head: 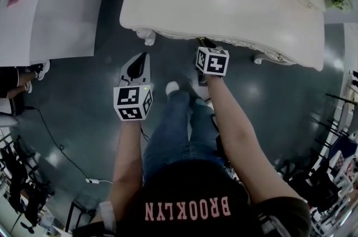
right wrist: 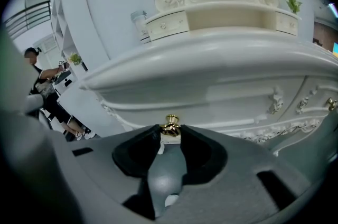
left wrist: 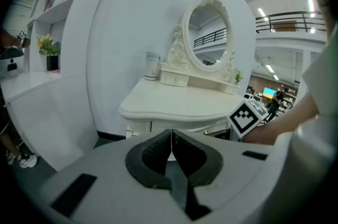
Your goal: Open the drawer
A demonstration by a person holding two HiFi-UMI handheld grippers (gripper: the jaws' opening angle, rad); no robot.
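Note:
A white dressing table [head: 224, 1] stands in front of me, its drawer front [right wrist: 211, 93] right under the top. A small gold knob [right wrist: 170, 127] sticks out of that drawer. My right gripper [right wrist: 170, 136] has its two pads closed on the knob from both sides; in the head view the right gripper [head: 205, 44] reaches under the table's front edge. My left gripper [left wrist: 171, 138] is shut with nothing in it. The left gripper [head: 141, 60] hangs over the dark floor, left of the right one and short of the table.
An oval mirror [left wrist: 208, 35] with small drawers and a jar [left wrist: 152, 66] stands at the back of the tabletop. A white shelf unit [head: 33, 23] is at the left. My legs [head: 173, 129] stand close to the table, and a cable [head: 61, 152] lies on the floor.

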